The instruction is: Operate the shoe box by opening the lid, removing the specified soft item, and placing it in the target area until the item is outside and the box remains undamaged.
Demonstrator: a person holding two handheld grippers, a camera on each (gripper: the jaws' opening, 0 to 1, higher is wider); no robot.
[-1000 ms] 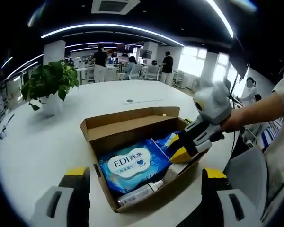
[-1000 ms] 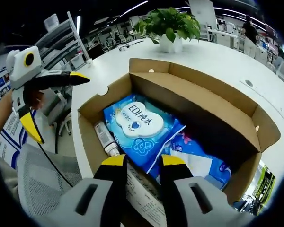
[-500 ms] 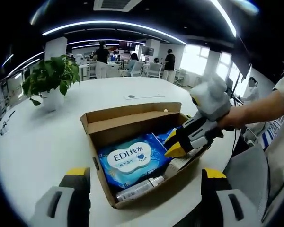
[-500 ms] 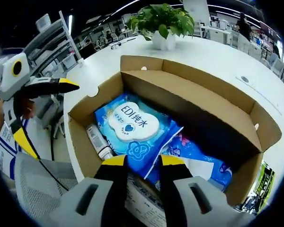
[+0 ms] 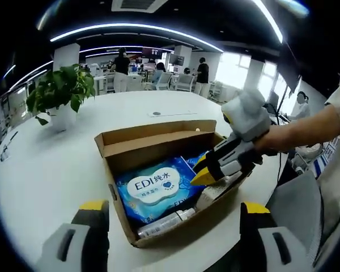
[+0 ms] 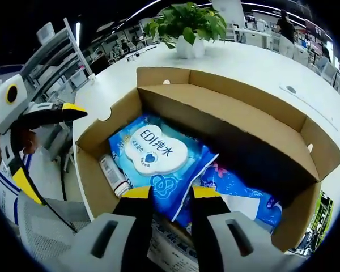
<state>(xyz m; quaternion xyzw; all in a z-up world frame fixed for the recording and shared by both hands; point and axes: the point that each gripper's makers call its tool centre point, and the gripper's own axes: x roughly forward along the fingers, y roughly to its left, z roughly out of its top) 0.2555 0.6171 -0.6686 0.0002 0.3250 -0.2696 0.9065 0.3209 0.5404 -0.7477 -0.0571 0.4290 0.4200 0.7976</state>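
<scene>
Right gripper view looks straight down into the open shoe box [image 6: 226,113], lid already folded back, and the right gripper [image 6: 165,192] hangs over the near wall with its jaws a narrow gap apart, grasping nothing. The soft item, the blue wet-wipe pack [image 6: 156,156], lies flat in the left half of the box, just beyond the yellow tips, with a small bottle [image 6: 112,174] along the left wall and a second blue pack [image 6: 238,190] to the right. My read: drop the jaws onto the near edge of the wipe pack, pinch only the soft wrapper, and lift straight up so the cardboard wall isn't dragged or creased. The left gripper [image 6: 39,113] waits off the left side, jaws spread wide and empty. Left gripper view adds what this one can't: the whole box sitting on the white bench [image 5: 51,164], the right gripper [image 5: 207,170] angled in from the right, and a potted plant [image 5: 59,93] far left.
</scene>
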